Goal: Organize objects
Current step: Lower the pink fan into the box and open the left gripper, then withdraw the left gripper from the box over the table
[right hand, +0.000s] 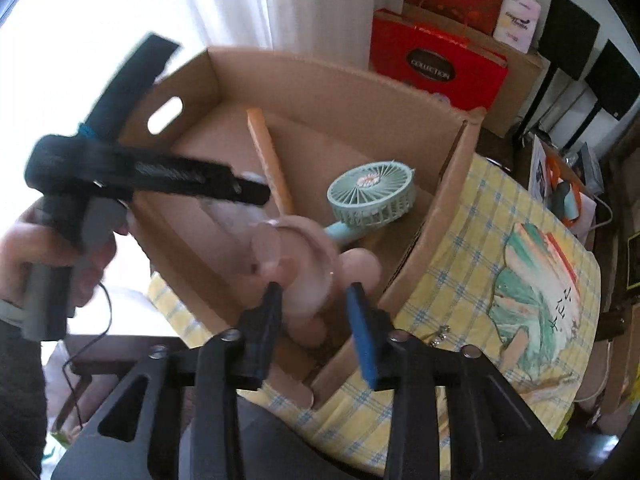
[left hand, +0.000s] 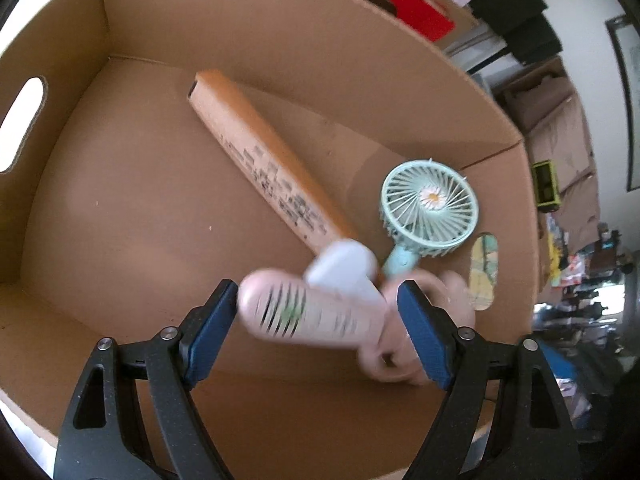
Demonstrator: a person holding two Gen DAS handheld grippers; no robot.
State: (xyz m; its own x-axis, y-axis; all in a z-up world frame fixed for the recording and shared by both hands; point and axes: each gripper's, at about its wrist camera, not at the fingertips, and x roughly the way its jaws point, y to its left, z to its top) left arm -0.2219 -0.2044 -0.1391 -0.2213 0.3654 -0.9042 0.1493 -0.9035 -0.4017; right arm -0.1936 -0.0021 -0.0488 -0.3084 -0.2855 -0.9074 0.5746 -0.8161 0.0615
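Box [left hand: 160, 40] of brown card sits on a checked cloth [right hand: 480, 240] and already holds a long carton [left hand: 260, 160] and, right of it, a teal fan [left hand: 430, 208]. Above the box's near side hangs a pink fan [left hand: 320, 312], between the left gripper [left hand: 318, 300]'s wide-set pads; contact is blurred. The right gripper [right hand: 314, 300] stands part-spread around its head, apparently letting go. Next: lower it beside the carton.
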